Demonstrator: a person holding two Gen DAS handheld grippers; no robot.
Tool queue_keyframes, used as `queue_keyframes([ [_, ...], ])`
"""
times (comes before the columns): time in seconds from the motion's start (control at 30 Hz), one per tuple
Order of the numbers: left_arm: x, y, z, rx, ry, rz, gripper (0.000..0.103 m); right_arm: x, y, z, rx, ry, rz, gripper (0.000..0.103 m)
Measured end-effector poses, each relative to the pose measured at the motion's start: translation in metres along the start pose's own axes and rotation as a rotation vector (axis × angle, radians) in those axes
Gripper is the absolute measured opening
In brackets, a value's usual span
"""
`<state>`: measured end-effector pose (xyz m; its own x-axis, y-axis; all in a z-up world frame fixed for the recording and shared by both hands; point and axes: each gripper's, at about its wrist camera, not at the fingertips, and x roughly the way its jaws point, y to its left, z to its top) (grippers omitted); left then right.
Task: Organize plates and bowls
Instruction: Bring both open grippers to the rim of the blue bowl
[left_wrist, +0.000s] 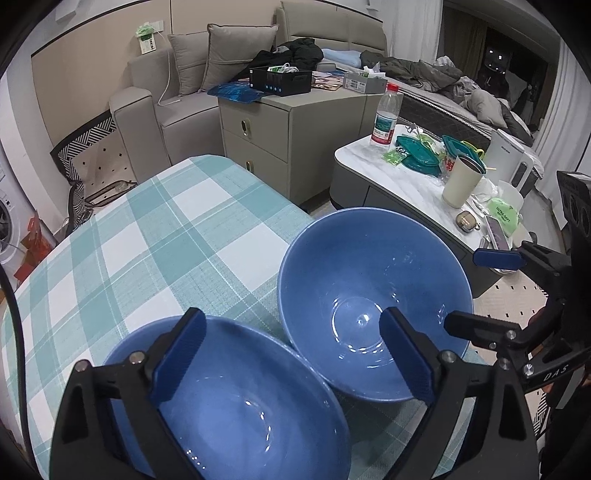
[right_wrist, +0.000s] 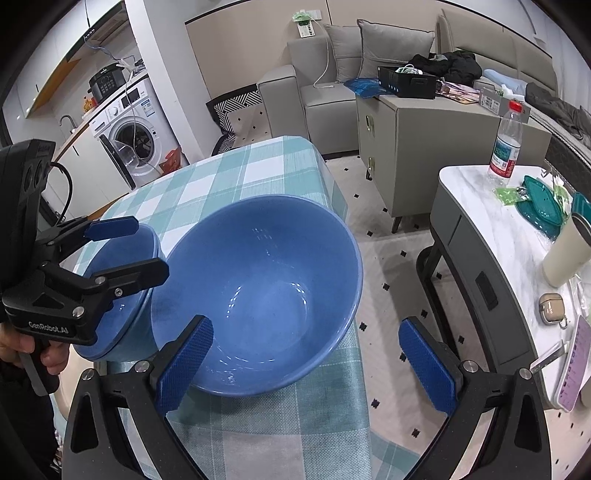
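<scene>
Left gripper (left_wrist: 291, 354): jaws spread wide, nothing clamped. Its left pad hangs over the near bowl (left_wrist: 236, 402), its right pad over the far bowl (left_wrist: 373, 302); the pads press on neither rim. Pointed steeply down at the worktop (left_wrist: 155, 229).

Right gripper (right_wrist: 306, 362): jaws likewise released and empty. Left pad sits over the near rim of the far bowl (right_wrist: 258, 288); right pad hangs off the worktop edge, above the patterned floor (right_wrist: 391, 266). Also angled down.

In the right wrist view the left gripper (right_wrist: 136, 251) shows from the side, black frame, blue pads, jaws apart above and beside the near bowl (right_wrist: 122, 280); a hand (right_wrist: 22, 350) grips its handle at the lower left.

Bowls: two, same glossy blue glaze, deep with flaring walls, both upright and empty; ceiling light glints in each base. They stand side by side, rims touching or just about; cannot tell which. The far bowl stands near the worktop's right edge, the near bowl to its left and closer to the person.

Worktop: covered by a teal-and-white checked cloth.

Beyond: a white marble-look side table (right_wrist: 476, 206) to the right, carrying a water bottle (right_wrist: 506, 144), teal containers and a cream cup; grey sofa (left_wrist: 177, 96) behind
</scene>
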<state>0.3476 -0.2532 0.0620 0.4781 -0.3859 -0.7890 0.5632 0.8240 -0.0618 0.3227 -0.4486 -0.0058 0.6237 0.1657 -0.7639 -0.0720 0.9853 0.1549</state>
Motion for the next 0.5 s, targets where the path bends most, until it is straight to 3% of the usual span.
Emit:
queue_keyframes([
  [0.43, 0.018, -0.006, 0.008, 0.019, 0.018, -0.013, 0.089, 0.013, -0.007, -0.004, 0.047, 0.015, 0.008, 0.102],
  [0.5, 0.022, -0.006, 0.009, 0.025, 0.027, -0.006, 0.078, 0.014, -0.008, -0.004, 0.052, 0.017, 0.009, 0.102],
])
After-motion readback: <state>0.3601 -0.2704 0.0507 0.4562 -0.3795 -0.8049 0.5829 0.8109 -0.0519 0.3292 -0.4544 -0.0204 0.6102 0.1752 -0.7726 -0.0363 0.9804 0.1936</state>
